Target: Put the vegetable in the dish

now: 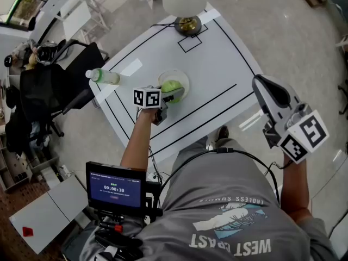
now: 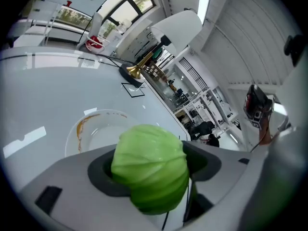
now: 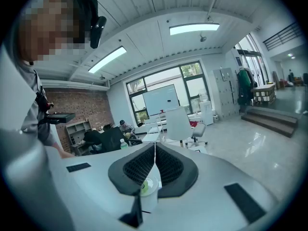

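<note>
I have two grippers in hand. My left gripper [image 1: 169, 95] is clamped on the single cabbage [image 1: 171, 85], a round, pale green head. In the left gripper view it fills the gap between the two dark pads and touches both. The head view shows the cabbage directly over the one dish [image 1: 184, 78], a shallow white plate near the middle of the table [image 1: 217, 64]. I cannot tell from either view whether the cabbage touches the plate. In the left gripper view the dish lies just beyond the jaws, with a brownish smear along its left rim.

My right gripper [image 3: 154, 162] is empty, and its two ribbed pads are pressed together with only a thin seam between them. In the head view it is off the right side of the table, well apart from the dish, and it points towards the table's right edge.

The table is white and marked with black lines, including one small square outline at the far end. Besides the dish, two things stand on it. One is a clear bottle [image 1: 103, 76] with a green label, lying on its side near the left edge. The other is a lamp [image 1: 188, 25] with a brass base and a white shade, at the far end. One small screen [image 1: 116, 186] showing a timer is mounted at my waist.
</note>
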